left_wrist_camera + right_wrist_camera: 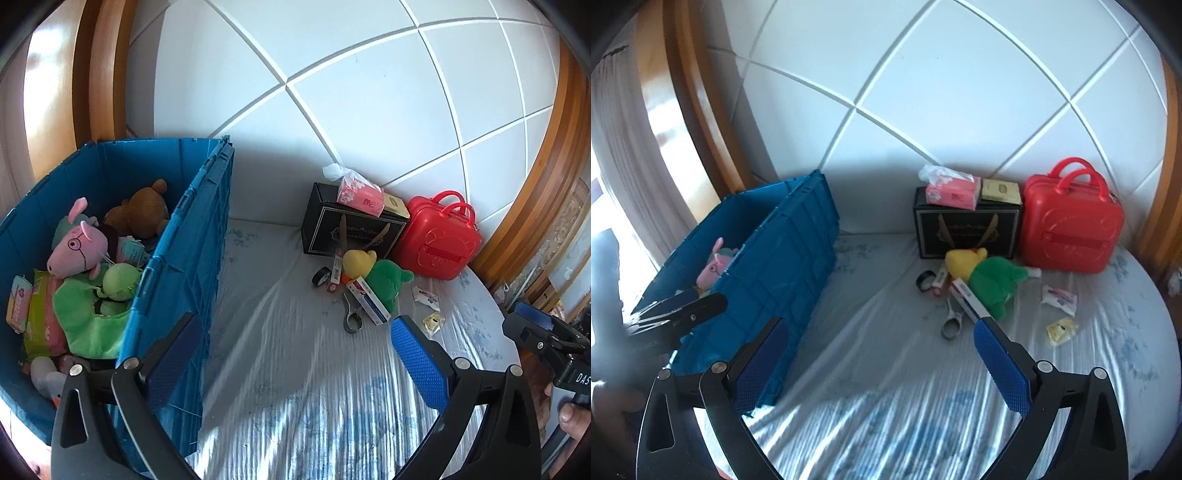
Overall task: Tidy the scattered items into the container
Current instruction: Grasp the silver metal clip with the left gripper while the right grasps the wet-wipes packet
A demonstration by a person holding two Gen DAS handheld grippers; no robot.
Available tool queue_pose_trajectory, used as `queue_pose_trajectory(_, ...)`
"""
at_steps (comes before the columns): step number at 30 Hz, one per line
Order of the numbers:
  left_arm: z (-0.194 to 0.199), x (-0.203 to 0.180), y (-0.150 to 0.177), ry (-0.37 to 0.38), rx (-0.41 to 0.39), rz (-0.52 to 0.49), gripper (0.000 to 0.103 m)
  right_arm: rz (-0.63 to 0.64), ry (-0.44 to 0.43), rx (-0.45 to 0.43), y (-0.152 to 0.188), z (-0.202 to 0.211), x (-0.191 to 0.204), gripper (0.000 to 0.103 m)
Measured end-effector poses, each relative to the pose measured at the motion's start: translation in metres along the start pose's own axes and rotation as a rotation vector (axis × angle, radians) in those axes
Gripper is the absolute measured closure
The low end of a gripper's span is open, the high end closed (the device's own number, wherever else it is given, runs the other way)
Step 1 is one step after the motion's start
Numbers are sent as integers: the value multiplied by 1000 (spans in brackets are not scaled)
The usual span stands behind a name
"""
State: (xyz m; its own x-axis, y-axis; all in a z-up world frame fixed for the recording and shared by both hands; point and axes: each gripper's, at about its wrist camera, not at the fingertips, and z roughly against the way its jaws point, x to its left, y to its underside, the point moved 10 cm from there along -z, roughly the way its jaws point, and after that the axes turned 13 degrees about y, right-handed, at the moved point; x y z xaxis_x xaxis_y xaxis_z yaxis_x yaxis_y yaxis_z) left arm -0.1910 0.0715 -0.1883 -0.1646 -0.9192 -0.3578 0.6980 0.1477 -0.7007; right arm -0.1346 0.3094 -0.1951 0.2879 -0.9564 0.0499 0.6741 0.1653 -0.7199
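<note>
The blue crate [192, 240] on the bed [295, 369] holds a pink pig plush [77, 247], a brown bear [142, 210], green plush and wipes packs. A yellow-green plush [990, 280], scissors [951, 321], tape roll [925, 281] and small boxes lie scattered before a black box [967, 230]. Writing is illegible. Left gripper [295, 354] and right gripper [882, 365] are both spread, empty.

White capital letters "DAS" stand on the black plastic body of the right gripper [546, 328], seen at the right edge of the left wrist view, where the frame cuts the word off. The pink soft tissue pack [360, 194] on top of the black cardboard gift box [351, 230] carries a red mark that looks like "24". The box front bears ornate pale lettering, too small to read.
</note>
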Motion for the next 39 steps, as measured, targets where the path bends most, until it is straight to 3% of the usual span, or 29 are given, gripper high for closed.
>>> queue_pose_trajectory(10, -96, -37, 42, 15, 123, -34, 0, -61, 91, 75, 50, -54, -102, 2)
queue_pose_trajectory(21, -231, -79, 80, 40, 223, -107, 0, -115, 215, 180, 114, -138, -218, 2)
queue_pose_trajectory(32, -363, -62, 106, -16, 279, -173, 0, -204, 304, 260, 130, -258, -309, 2)
queue_pose_trajectory(39, -407, -45, 106, -51, 262, -173, 0, -223, 316, 288, 137, -321, -331, 2)
